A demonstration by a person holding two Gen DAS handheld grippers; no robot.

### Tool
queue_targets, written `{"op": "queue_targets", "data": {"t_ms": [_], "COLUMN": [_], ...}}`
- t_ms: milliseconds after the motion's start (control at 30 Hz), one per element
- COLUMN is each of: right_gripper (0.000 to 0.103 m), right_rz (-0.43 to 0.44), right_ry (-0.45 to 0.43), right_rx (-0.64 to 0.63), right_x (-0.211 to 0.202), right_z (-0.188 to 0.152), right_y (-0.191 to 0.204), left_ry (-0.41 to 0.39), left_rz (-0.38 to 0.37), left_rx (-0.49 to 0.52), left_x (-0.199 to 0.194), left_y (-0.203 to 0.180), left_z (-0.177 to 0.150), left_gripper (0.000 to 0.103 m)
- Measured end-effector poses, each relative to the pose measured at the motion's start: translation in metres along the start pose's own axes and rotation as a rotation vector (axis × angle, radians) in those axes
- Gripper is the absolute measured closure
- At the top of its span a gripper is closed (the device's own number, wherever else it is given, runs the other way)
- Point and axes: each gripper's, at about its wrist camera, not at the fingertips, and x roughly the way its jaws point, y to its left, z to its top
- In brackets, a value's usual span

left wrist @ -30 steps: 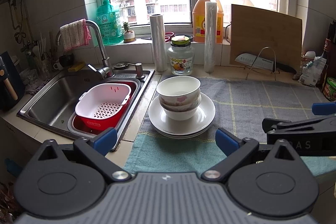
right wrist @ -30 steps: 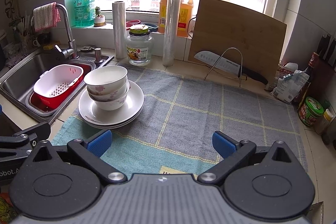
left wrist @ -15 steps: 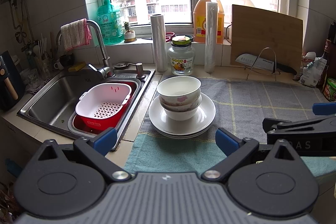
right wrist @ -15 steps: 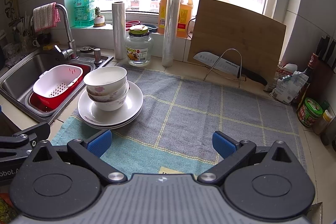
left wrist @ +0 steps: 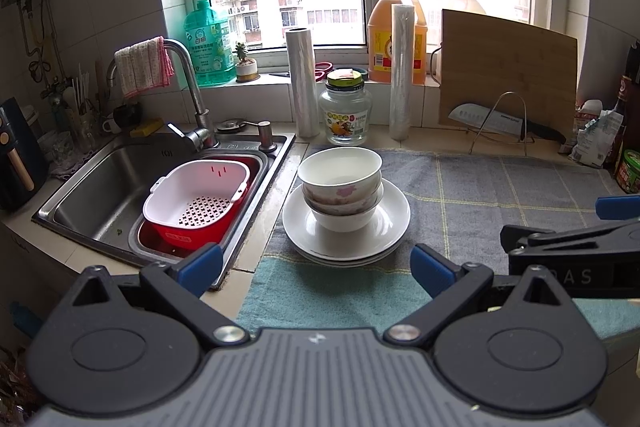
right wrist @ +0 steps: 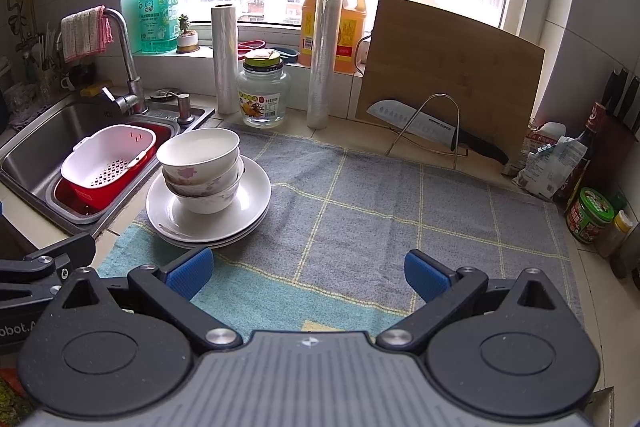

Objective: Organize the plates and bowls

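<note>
Three white bowls, two with pink flowers, sit nested on a stack of white plates at the left end of a grey-and-teal cloth. My left gripper is open, a short way in front of the stack, with nothing between its blue pads. My right gripper is open too, over the cloth to the right of the stack and empty. The right gripper's side shows at the right edge of the left wrist view.
A steel sink left of the stack holds a white colander in a red basin. Behind stand a glass jar, two film rolls, oil bottles, a leaning cutting board and a knife on a wire rack.
Both views have crept very slightly toward the dishes. The bowls and plates have not moved, and both grippers stay open.
</note>
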Motion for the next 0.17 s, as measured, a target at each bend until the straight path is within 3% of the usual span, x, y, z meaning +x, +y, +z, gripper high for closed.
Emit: {"op": "queue_targets", "data": {"t_ms": [167], "right_gripper": [0.000], "right_rz": [0.001], "right_ry": [0.001], "right_rx": [-0.001], "right_x": [0.0010], "right_z": [0.0011], "right_y": [-0.0022], "left_ry": [0.003], "left_rz": [0.001], "left_rx": [-0.002], "left_x": [-0.0003], "left_y": [-0.0007], "left_z": [0.0007], "left_gripper": [0.003]}}
